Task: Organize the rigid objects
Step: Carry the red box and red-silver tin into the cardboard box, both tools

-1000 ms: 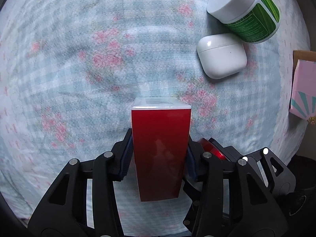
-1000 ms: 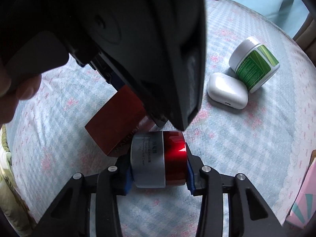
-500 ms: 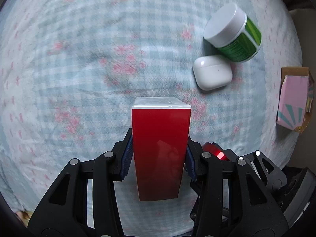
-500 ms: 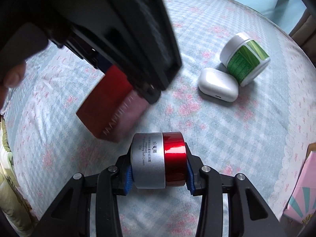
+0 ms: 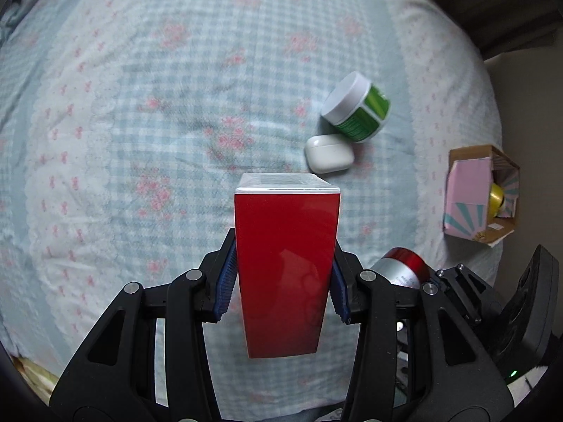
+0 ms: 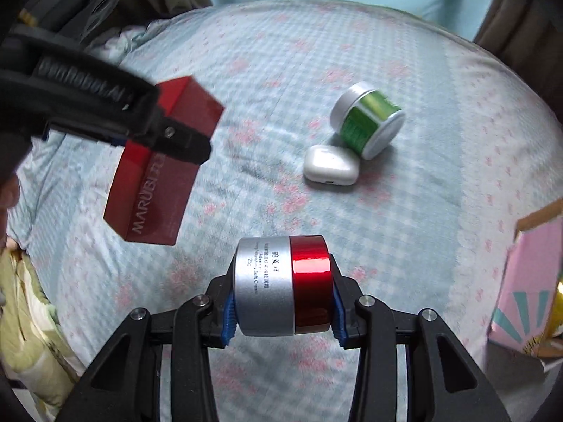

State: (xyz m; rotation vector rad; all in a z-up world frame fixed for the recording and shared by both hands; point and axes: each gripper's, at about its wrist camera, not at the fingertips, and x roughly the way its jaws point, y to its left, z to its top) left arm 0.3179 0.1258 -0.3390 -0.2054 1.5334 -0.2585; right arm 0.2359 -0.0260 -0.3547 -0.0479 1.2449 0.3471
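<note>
My left gripper is shut on a tall red box and holds it high above the bed. The box also shows in the right wrist view, at the left. My right gripper is shut on a silver and red cream jar, also held in the air; the jar shows in the left wrist view at the lower right. A green jar with a white lid lies on its side on the bed. A white earbud case lies against it.
A light blue floral bedspread covers the bed. A cardboard box holding a pink carton and a yellow item stands at the bed's right edge; the pink carton shows in the right wrist view. A curtain hangs behind the bed.
Both grippers have risen well above the bed with their objects. The left gripper has moved away to the left of the right wrist view. The cardboard box has come into view.
</note>
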